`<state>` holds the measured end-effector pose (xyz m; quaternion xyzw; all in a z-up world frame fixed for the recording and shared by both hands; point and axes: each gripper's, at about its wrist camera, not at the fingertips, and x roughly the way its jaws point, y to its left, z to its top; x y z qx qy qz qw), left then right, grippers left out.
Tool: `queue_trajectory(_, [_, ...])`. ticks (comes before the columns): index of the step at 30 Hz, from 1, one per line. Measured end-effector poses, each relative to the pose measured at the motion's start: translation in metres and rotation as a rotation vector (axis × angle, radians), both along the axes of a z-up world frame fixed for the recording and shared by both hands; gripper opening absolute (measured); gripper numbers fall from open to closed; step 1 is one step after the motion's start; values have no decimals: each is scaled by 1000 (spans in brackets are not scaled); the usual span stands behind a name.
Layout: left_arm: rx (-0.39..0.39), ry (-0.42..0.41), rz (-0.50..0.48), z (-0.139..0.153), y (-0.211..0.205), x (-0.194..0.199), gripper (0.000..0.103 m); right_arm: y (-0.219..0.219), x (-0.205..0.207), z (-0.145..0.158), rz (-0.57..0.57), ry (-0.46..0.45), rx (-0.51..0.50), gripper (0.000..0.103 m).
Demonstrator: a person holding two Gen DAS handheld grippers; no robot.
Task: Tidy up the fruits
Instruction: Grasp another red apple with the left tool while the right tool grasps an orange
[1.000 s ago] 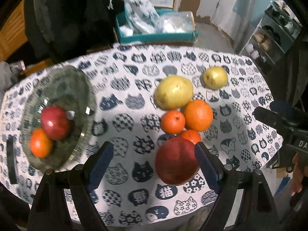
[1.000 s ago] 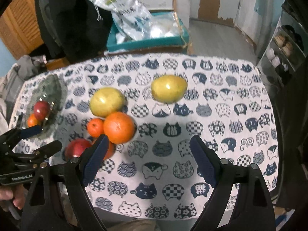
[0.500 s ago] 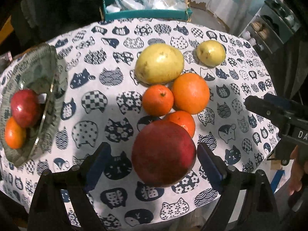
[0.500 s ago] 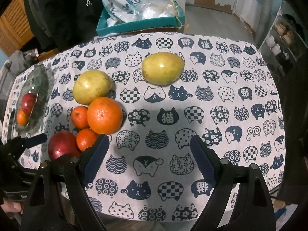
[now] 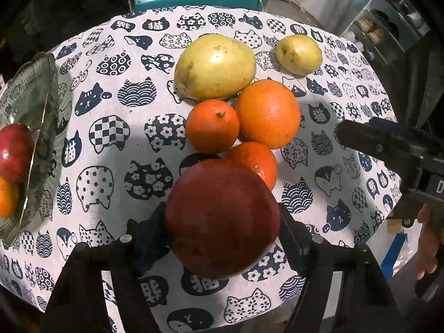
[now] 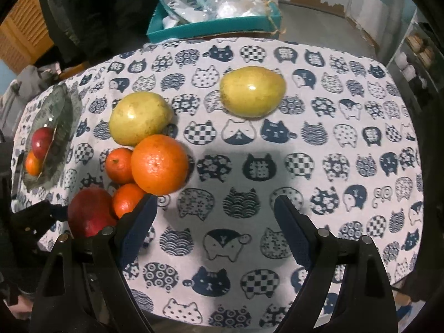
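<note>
The left gripper (image 5: 222, 222) has dropped around the big round dark-red fruit (image 5: 222, 217) on the cat-print tablecloth (image 5: 116, 88) – jaws closing, pads seemingly touching; glass bowl (image 5: 47, 127) next – right gripper (image 6: 215, 216) open, empty

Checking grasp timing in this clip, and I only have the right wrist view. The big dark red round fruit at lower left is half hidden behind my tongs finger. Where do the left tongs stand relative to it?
Observer: The left tongs straddle the big dark red round fruit. The jaws are closing, with a dark blue pad at each flank. Whether the pads touch it is unclear.
Operator: Is anything else between the pads?
Observer: No. The small orange tangerine sits beyond the fingertips, partly hidden behind the fruit.
Operator: What holds the right tongs?
Observer: A person's hand grips their handle, at the right edge of the left wrist view.
</note>
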<state>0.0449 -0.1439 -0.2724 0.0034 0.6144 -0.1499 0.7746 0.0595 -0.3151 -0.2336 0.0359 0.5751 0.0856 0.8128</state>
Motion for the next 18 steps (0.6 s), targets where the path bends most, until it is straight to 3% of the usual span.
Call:
queue_trajectory(5, [19,-30,25,7,11,3,76,14,10,-5,48,4,68,87])
queue_trajectory(12, [36,-67,91,16,37,15,76,39,27,-20,132,14,77,86])
queue_trajectory(18, [38,-79,123,17,53,23,76,49,38,-36,173,55,89,77])
